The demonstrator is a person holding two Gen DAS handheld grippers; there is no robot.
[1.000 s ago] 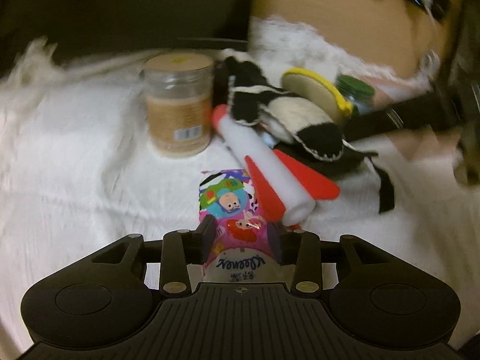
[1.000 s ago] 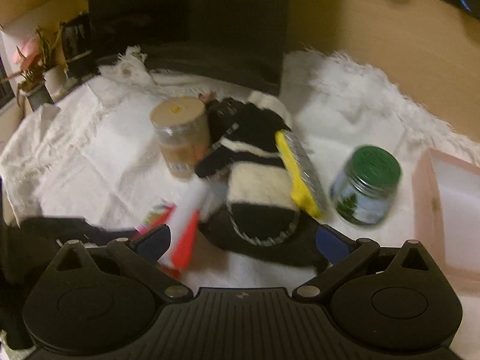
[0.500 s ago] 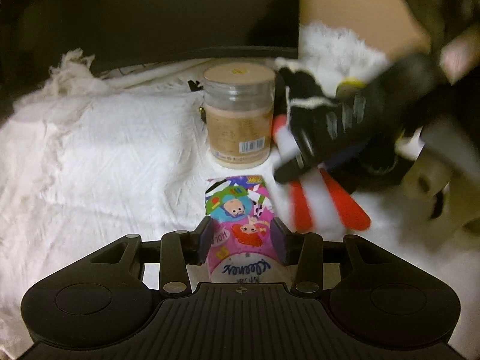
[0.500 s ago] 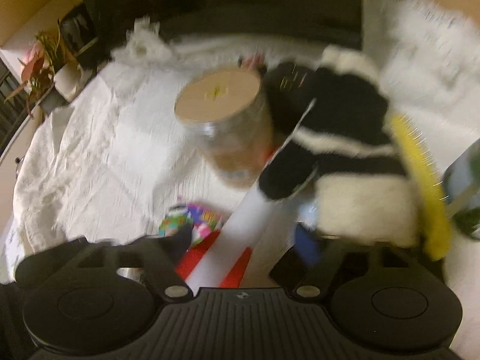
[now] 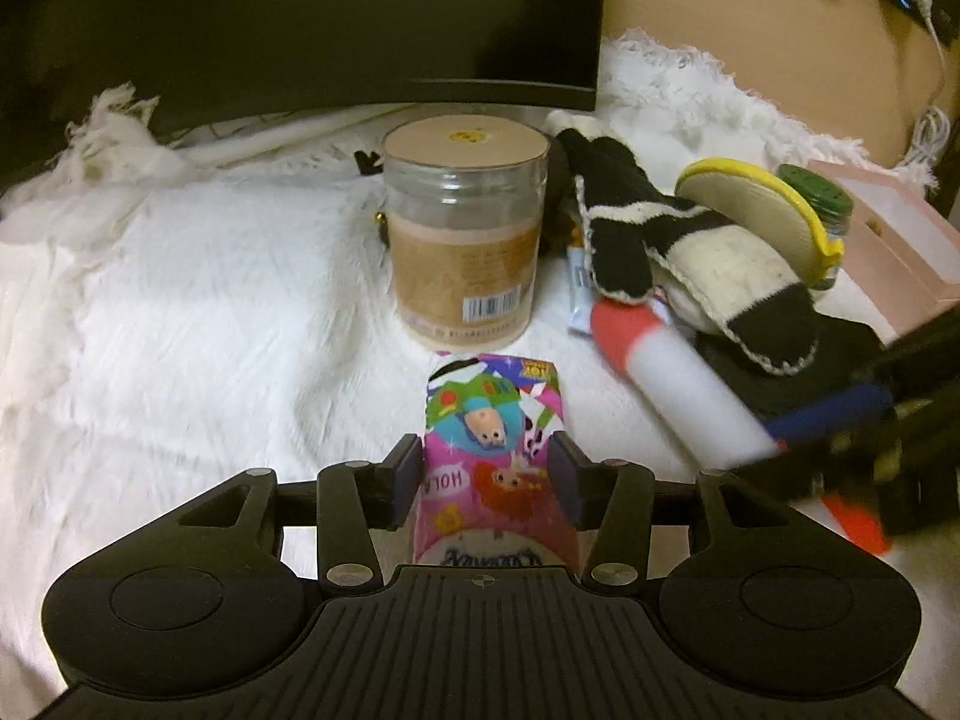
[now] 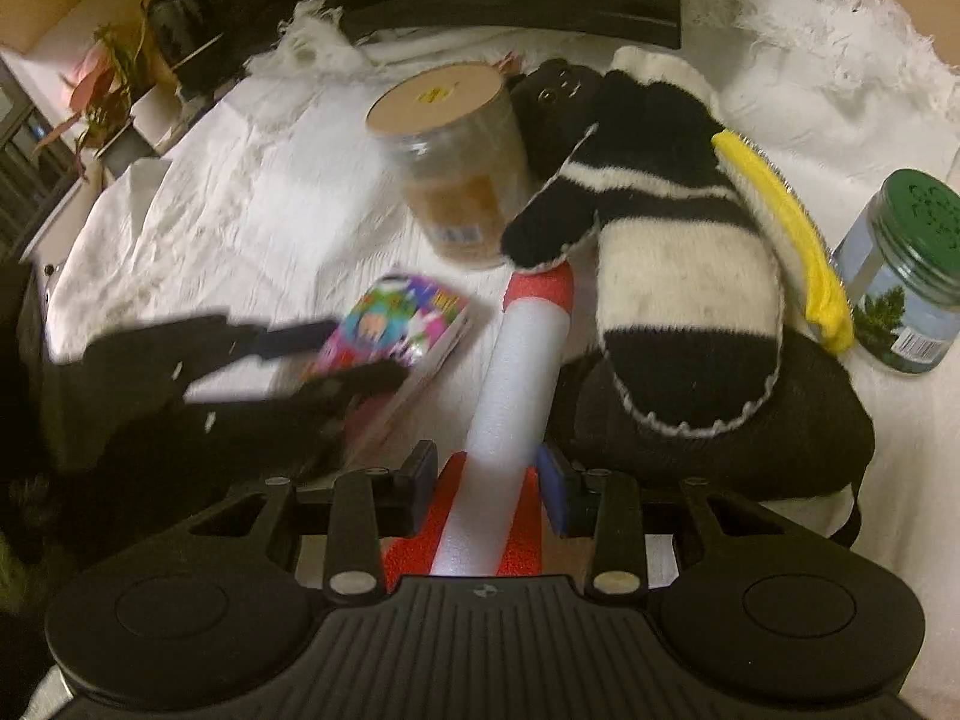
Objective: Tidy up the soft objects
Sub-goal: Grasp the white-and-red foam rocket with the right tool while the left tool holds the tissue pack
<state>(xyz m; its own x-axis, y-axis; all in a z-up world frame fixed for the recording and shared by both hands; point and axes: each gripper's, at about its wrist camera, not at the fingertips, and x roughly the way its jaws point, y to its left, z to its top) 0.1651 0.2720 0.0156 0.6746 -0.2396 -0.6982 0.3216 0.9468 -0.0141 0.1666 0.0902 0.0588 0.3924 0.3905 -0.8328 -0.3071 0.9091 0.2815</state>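
My left gripper point(image 5: 483, 471) is shut on a colourful cartoon tissue pack point(image 5: 492, 420), seen too in the right wrist view point(image 6: 396, 324). My right gripper point(image 6: 487, 483) has its jaws around the tail of a white foam rocket point(image 6: 516, 384) with red nose and fins, touching its sides; the rocket also shows in the left wrist view point(image 5: 672, 372). A black-and-white striped mitten point(image 6: 660, 228) lies on a black cloth point(image 6: 750, 420) beside the rocket.
A clear jar with a tan lid point(image 5: 465, 228) stands behind the tissue pack. A yellow-rimmed brush point(image 6: 786, 222), a green-lidded jar point(image 6: 900, 276) and a pink box point(image 5: 888, 246) are at the right. A white fluffy cloth point(image 5: 180, 300) covers the surface; a dark monitor point(image 5: 300, 18) is behind.
My right gripper has come down and closed in around the rocket's tail. My left gripper still holds the tissue pack and has shifted slightly toward the jar.
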